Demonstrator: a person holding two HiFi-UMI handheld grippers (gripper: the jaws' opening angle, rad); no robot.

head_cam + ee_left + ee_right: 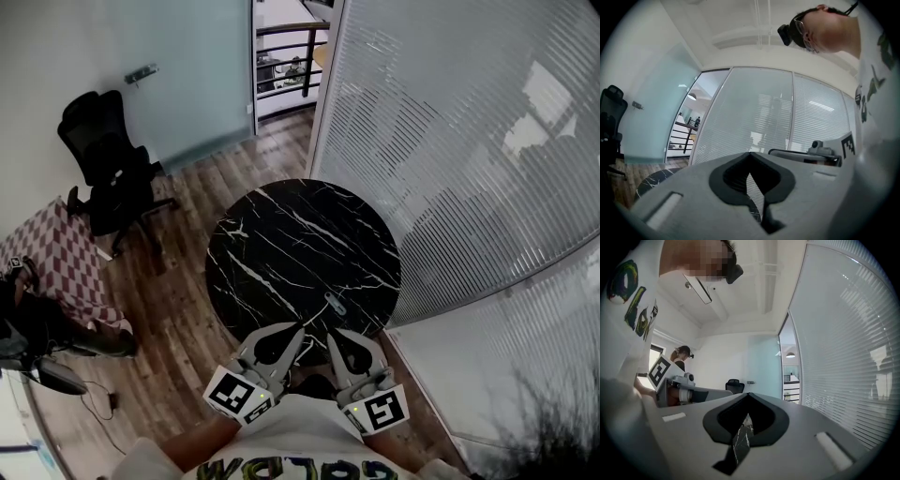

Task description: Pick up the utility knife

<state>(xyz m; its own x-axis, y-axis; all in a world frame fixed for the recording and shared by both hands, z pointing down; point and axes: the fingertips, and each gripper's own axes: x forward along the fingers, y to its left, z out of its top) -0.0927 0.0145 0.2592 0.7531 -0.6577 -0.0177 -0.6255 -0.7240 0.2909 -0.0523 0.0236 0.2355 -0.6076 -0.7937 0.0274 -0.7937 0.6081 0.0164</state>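
Closest in, left gripper (298, 327) and right gripper (331, 332) sat level, side by side, jaws pressed together on nothing, likely because no reach had begun. Just ahead of the right jaws lay the knife (335, 305), slim and grey, near the table (281, 234) edge.

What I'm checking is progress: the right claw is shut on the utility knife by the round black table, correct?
No. The right claw is shut but empty; the head view shows the utility knife lying on the round black table ahead of it.
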